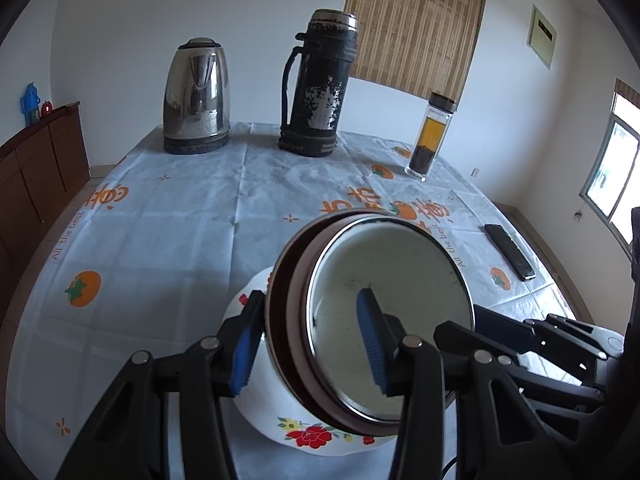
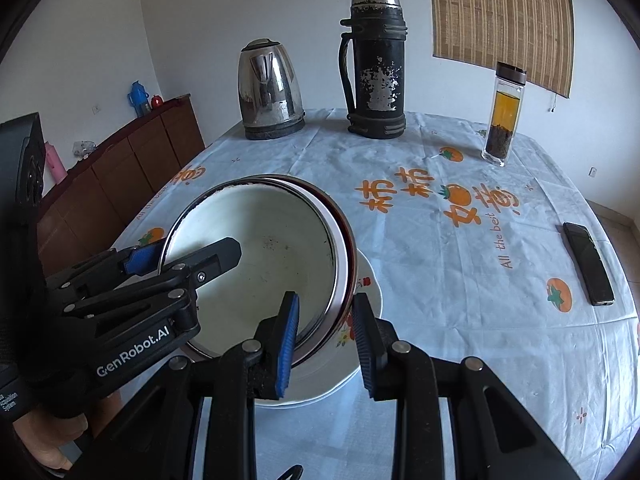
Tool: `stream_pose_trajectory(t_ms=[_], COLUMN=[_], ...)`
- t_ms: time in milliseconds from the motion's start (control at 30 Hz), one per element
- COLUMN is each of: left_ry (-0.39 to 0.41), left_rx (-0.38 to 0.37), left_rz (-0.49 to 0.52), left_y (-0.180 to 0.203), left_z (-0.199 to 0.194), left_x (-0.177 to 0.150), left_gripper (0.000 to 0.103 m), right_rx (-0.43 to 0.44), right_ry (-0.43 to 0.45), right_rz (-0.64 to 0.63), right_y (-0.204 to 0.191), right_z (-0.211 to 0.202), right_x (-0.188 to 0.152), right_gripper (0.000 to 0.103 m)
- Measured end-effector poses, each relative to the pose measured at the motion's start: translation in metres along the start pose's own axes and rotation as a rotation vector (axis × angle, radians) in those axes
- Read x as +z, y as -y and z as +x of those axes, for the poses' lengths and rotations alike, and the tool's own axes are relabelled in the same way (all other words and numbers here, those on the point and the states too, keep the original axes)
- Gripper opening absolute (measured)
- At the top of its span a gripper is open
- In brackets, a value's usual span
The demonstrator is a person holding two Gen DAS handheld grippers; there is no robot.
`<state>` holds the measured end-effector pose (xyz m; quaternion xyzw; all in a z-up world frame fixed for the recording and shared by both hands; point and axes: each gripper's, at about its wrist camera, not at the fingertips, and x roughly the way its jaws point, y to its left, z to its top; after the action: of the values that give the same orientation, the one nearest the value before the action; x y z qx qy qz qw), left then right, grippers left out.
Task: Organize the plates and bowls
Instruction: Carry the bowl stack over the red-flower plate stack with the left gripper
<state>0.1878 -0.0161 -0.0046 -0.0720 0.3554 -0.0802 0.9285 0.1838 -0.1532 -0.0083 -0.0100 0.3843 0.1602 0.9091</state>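
A stack of enamel bowls point(image 1: 396, 312), white inside with dark red outsides and metal rims, is held tilted above a white plate with red flowers point(image 1: 308, 436). My left gripper point(image 1: 308, 344) is shut on the stack's near rim, one blue pad inside, one outside. In the right wrist view the same bowls point(image 2: 272, 264) sit over the flowered plate point(image 2: 370, 280). My right gripper point(image 2: 326, 344) straddles the bowls' rim with a gap at the outer finger. The left gripper point(image 2: 160, 256) shows there, clamped on the far-left rim.
A steel kettle point(image 1: 196, 96), a worn black thermos point(image 1: 320, 84) and a glass tea bottle point(image 1: 430, 136) stand at the table's far side. A black phone point(image 2: 588, 264) lies right. A wooden cabinet point(image 2: 120, 184) stands left. The tablecloth point(image 1: 180, 220) has orange persimmon prints.
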Motion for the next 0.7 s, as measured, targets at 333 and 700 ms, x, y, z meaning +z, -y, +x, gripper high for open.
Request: stream_pose_trajectory(t_ms=[333, 700], left_ry=[-0.011, -0.035], left_rx=[0.008, 0.006], left_rz=[-0.005, -0.008], left_y=[-0.0053, -0.0089], left_z=[0.0012, 0.0046], left_x=[-0.0024, -0.006], left_gripper=[0.045, 0.045], right_rx=[-0.003, -0.011], right_ry=[-0.011, -0.038], right_rz=[-0.009, -0.019], right_y=[-0.005, -0.0088], right_z=[0.0038, 0.0101], right_x=[-0.001, -0.0009], right_gripper=[0.03, 0.03])
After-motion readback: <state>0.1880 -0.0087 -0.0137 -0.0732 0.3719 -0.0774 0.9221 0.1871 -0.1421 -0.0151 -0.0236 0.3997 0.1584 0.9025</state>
